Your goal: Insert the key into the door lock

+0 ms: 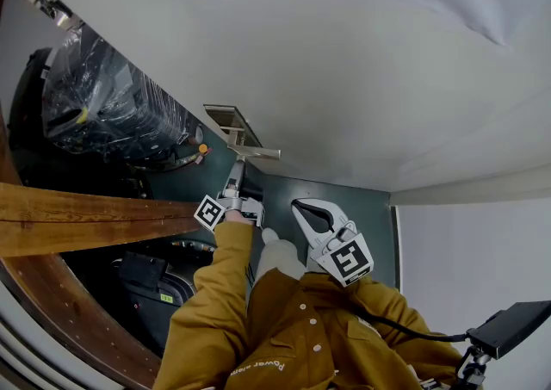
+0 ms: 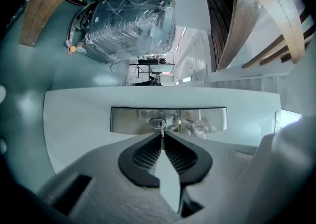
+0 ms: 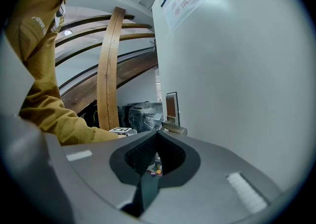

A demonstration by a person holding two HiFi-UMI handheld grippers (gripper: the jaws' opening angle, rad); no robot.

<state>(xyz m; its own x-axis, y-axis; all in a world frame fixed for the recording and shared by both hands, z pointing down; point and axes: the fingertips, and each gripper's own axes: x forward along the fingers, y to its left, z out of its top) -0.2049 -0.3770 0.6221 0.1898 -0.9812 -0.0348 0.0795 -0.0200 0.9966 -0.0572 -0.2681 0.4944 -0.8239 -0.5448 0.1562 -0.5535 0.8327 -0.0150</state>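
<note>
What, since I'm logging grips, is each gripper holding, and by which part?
The left gripper pinches the key by its rear part, the front end reaching the lock's keyhole. The right gripper holds nothing; its jaws are together.
</note>
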